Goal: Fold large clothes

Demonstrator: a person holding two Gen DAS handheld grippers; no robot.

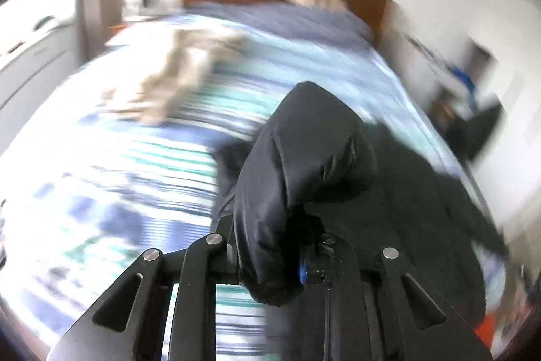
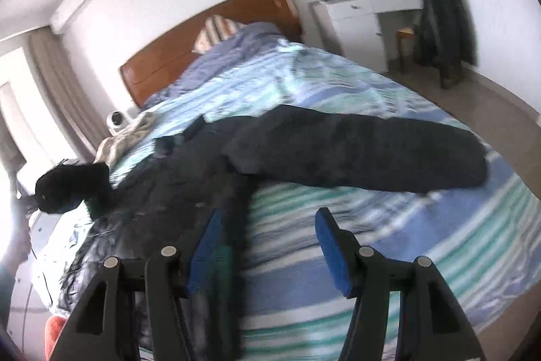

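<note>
A black padded jacket (image 2: 203, 178) lies spread on the striped blue and green bedspread (image 2: 372, 225). One sleeve (image 2: 372, 151) stretches flat to the right. In the left wrist view my left gripper (image 1: 270, 246) is shut on the other sleeve (image 1: 304, 158), which bulges up in a bunch above the fingers. That raised sleeve end (image 2: 67, 188) shows at the left of the right wrist view. My right gripper (image 2: 270, 246) hangs open over the jacket's lower edge. Its blue pads (image 2: 333, 249) stand apart and press on nothing, with dark fabric beside the left one.
A beige garment (image 1: 182, 73) lies crumpled further up the bed (image 2: 125, 137). Behind it are a wooden headboard (image 2: 203, 46) and a striped pillow (image 2: 216, 32). A white desk (image 2: 365, 12) and a chair draped with a dark coat (image 2: 439, 26) stand at the right; white furniture (image 1: 30, 56) stands left.
</note>
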